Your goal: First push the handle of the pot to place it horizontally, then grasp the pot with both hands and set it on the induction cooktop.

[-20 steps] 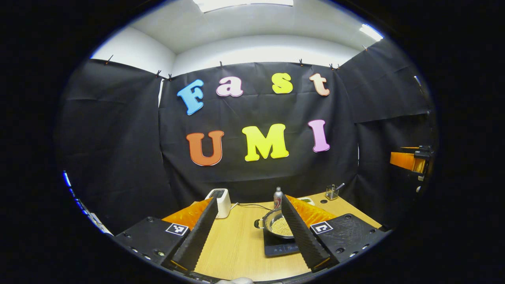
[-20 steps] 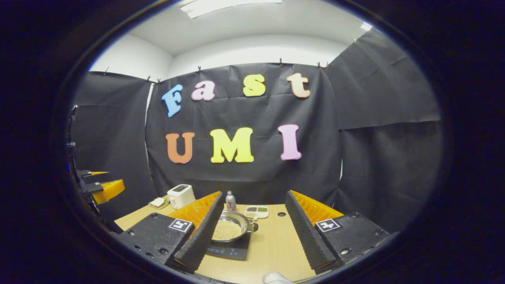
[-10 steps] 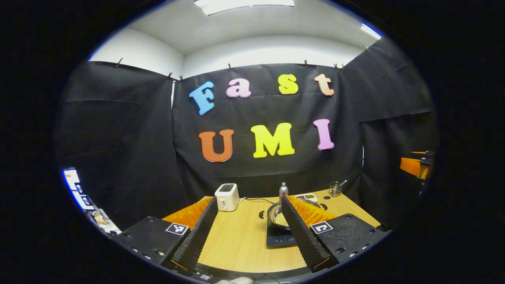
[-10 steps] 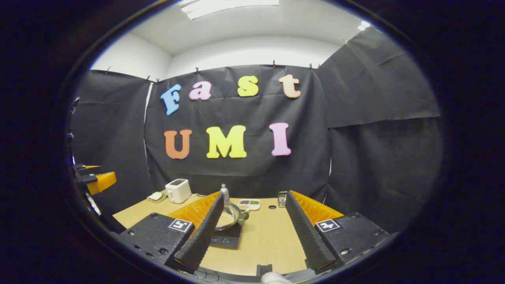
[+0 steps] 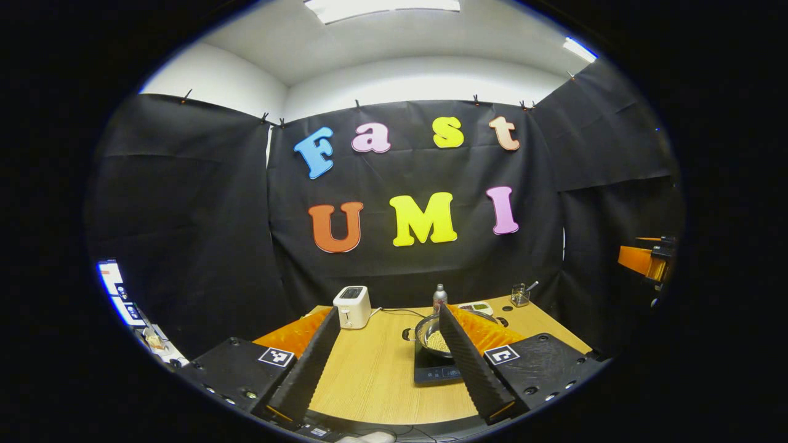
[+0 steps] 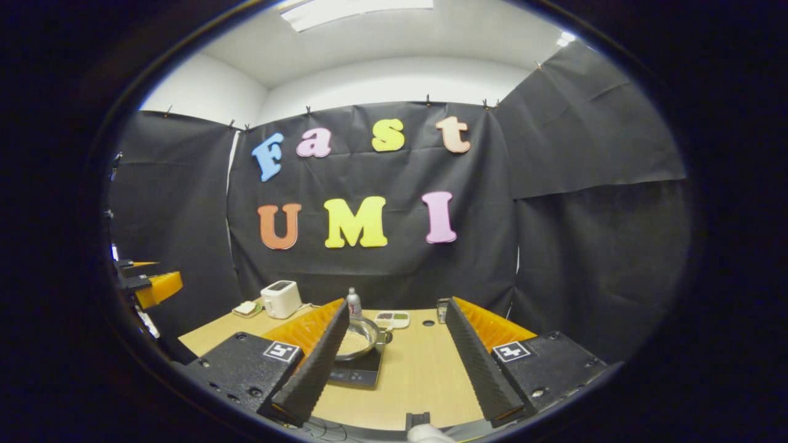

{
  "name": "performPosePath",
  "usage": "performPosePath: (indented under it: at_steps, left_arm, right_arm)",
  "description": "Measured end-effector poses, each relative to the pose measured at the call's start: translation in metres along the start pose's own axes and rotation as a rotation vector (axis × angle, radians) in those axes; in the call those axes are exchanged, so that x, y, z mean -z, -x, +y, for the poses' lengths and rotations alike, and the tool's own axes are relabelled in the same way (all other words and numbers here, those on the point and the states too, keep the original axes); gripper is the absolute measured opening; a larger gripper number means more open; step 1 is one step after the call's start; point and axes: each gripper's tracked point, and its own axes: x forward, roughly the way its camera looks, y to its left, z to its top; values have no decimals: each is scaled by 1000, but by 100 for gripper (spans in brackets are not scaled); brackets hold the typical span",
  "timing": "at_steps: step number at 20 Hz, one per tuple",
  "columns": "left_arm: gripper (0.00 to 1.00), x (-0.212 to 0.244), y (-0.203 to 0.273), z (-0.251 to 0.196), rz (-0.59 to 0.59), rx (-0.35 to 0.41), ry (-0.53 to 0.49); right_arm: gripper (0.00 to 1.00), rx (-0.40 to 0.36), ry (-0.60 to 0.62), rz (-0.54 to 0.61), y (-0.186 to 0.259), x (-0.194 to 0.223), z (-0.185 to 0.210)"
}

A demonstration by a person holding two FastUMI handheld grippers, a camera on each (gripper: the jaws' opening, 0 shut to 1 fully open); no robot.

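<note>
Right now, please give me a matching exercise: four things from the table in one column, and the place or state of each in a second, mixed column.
Things:
1. pot
2. toaster
3. bottle
4. left gripper

Places or states:
a. white, at the table's far left part
b. open, holding nothing
c. standing just behind the pot
d. resting on the induction cooktop

Pairs: 1-d, 2-a, 3-c, 4-b

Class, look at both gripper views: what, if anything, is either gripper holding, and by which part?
Nothing is held. The left gripper and right gripper are both open, and the pot sits on the cooktop.
</note>
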Motion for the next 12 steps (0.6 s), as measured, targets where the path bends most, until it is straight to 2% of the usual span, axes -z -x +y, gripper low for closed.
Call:
performPosePath:
  at_steps: [12]
  left_arm:
    - [96, -5, -8, -1, 1, 18, 14]
  right_arm:
    - [97, -15, 26, -3, -7, -8, 4]
